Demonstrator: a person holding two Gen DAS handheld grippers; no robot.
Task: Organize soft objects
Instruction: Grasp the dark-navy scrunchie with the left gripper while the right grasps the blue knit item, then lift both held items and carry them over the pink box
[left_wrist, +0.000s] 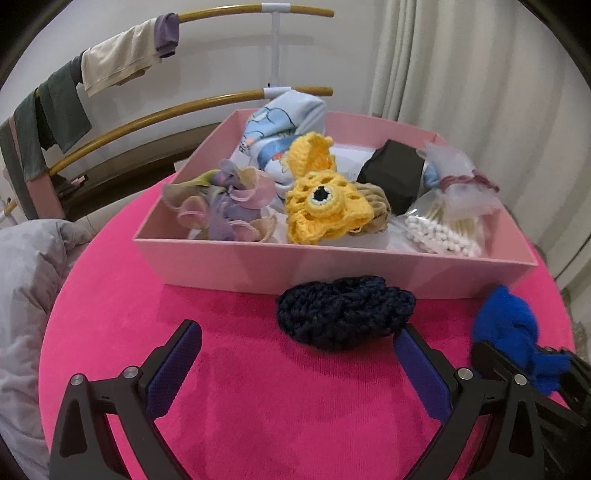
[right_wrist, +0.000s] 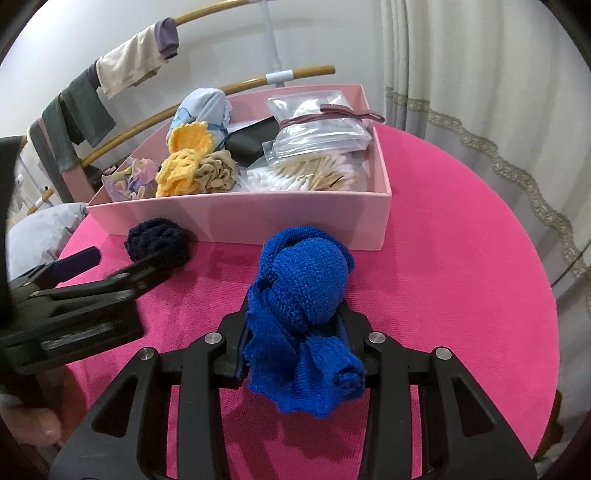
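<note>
A: Pink cloth covers the round desk (left_wrist: 240, 406); a pale pink box (left_wrist: 332, 266) sits across the upper middle of the left wrist view, with a dark navy knitted piece (left_wrist: 345, 314) lying on the cloth just in front of its near wall, close against it.

B: And the left gripper (left_wrist: 297, 350)?

A: Its fingers (left_wrist: 177, 358) stand wide apart at the bottom of the frame and hold nothing; the navy piece lies just ahead of the right-hand one, touching or nearly so.

B: Right gripper (right_wrist: 293, 332), then?

A: Clamped on a bright blue knitted piece (right_wrist: 306, 314); in the right wrist view the bundle fills the lower centre, bulging above the fingers and hanging below them; the box rim is in the upper middle, apart from it.

B: What is in the box?

A: At the left of the left wrist view, a lilac and cream ruffled scrunchie (left_wrist: 225, 199); centre, a yellow crochet piece (left_wrist: 321, 199) with a beige scrunchie (left_wrist: 378, 206) beside it; behind these, a light blue printed cloth (left_wrist: 280, 125); to the right, a black box (left_wrist: 395, 173), a bag of cotton swabs (left_wrist: 439, 232) and a clear bag bound with a mauve hair tie (left_wrist: 469, 181).

B: Beyond the desk?

A: Clothes (left_wrist: 118, 66) draped over a wooden rail in the upper left; pale curtains (left_wrist: 461, 74) in the upper right.
</note>
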